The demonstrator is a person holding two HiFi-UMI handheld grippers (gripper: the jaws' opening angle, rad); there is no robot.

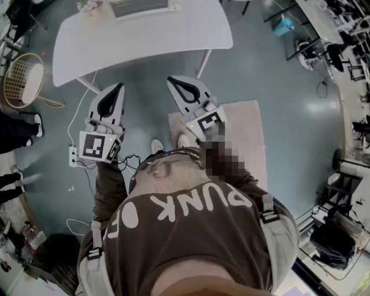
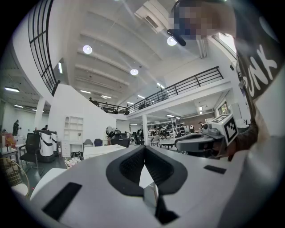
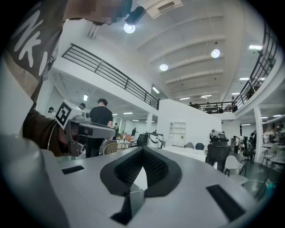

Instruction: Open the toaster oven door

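The toaster oven (image 1: 141,7) is a white box with a window, cut off by the top edge of the head view, standing on the far side of a white table (image 1: 144,40). Both grippers are held low in front of the person, short of the table and touching nothing. My left gripper (image 1: 119,87) has its jaws together at the tip with nothing between them. My right gripper (image 1: 171,80) is the same. In the left gripper view the left gripper (image 2: 144,149) points toward the white box (image 2: 104,150) far off. In the right gripper view the right gripper (image 3: 142,149) points into the hall.
A small bunch of flowers (image 1: 88,4) stands left of the oven. A wire chair (image 1: 23,78) sits at the left beside another person's feet (image 1: 20,124). A power strip with cables (image 1: 75,157) lies on the floor, and a pale rug (image 1: 243,133) is underfoot.
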